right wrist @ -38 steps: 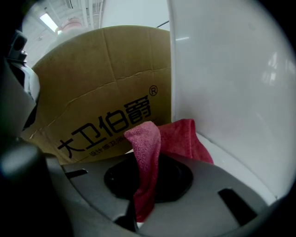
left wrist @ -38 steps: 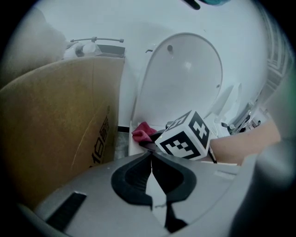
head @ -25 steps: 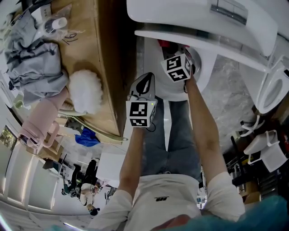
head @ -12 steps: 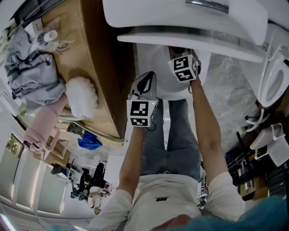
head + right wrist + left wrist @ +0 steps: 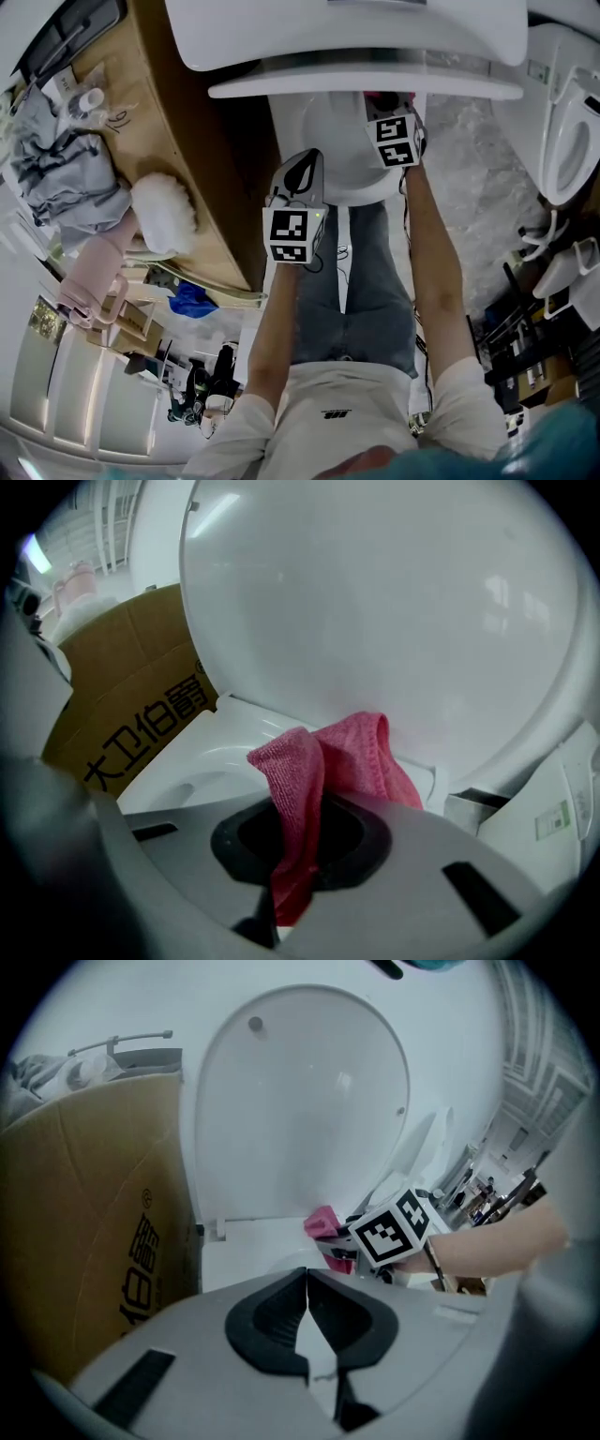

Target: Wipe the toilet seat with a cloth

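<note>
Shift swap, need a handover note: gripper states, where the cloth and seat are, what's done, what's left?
Left gripper: shut, empty, near the seat's front.
Right gripper: shut on the pink microfibre cloth, at the rear of the white toilet seat, just below the raised white lid.
Done: cloth gripped and brought to the seat.
Left: the wiping; no wiped area can be told apart.

A brown cardboard box [image 5: 197,159] stands at left, with pale marbled floor [image 5: 478,187] at right, brightly lit.
</note>
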Tool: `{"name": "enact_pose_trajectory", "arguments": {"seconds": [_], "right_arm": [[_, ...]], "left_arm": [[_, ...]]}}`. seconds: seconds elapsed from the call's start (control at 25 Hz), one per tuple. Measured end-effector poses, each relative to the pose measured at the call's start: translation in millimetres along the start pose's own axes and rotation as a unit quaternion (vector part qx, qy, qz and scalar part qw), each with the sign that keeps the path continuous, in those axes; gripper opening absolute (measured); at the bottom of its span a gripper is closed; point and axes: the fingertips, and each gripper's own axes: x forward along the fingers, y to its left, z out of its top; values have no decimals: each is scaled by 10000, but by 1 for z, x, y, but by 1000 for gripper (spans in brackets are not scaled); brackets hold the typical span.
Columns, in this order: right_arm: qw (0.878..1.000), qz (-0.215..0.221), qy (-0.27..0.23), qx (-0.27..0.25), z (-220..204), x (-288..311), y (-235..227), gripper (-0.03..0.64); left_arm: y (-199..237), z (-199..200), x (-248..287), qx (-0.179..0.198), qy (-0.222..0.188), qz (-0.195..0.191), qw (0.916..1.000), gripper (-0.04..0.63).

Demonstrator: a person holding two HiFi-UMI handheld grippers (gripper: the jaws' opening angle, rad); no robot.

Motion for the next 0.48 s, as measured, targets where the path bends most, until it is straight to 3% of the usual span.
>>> {"name": "enact_pose_trajectory", "arguments": {"seconds": [0.2,0.48], "right_arm": [[9985,-116,-36,532,-11,-8,-16,21],[9963,-323,-15,792,-25,-17,-34,23]], "left_arm": [[-9,-1,1,134,59,-92,9999,14],[-19,-4,3,270,117,-202,9994,14]]}}
